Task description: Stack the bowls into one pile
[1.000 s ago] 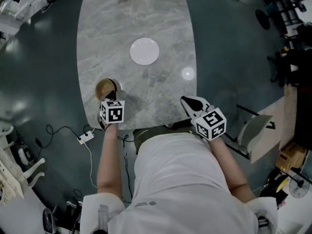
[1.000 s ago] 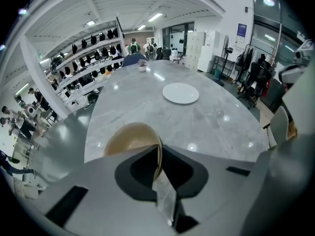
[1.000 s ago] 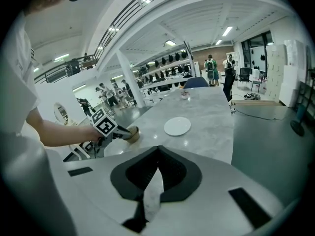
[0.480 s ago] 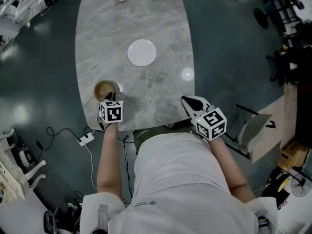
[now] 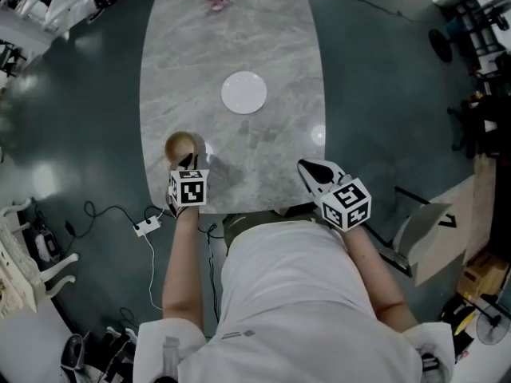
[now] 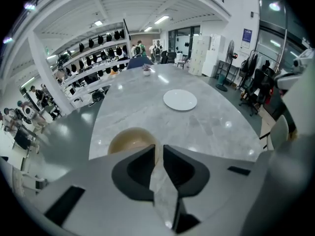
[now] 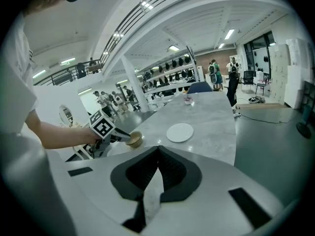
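Left claw point(image 6: 159, 149): its jaws are standing a narrow slit apart and have just been opening. Nothing is being squeezed between them, and grey marble is showing through the slit.
Left claw's aim: it is pointing steeply down at the near rim of the brown bowl, with its tips right at that rim. Whether they are touching it I cannot tell.
Right claw point(image 7: 157, 149): its jaws are meeting at the tips, closed on nothing. It is hovering over the near right corner of the table, well apart from both dishes.
Brown bowl point(image 5: 180, 144): it is sitting upright on the table near the left edge, close to the near corner, alone and unstacked.
White dish point(image 5: 243, 92): it is lying around the middle of the table, well apart from the brown bowl, farther from the person and to its right.
Table point(image 5: 239, 38): its grey marble top with rounded corners is carrying the two dishes. A small pink thing point(image 5: 215, 1) is sitting at the far end, too small to make out.
Marker cubes: one is riding on each claw, the left cube point(image 5: 188, 187) and the right cube point(image 5: 346, 203).
Person: wearing a white shirt point(image 5: 303, 302), they are standing at the near edge and holding one claw in each hand.
Floor: a white power strip point(image 5: 144, 227) with its cable is lying beside the table's near left corner.
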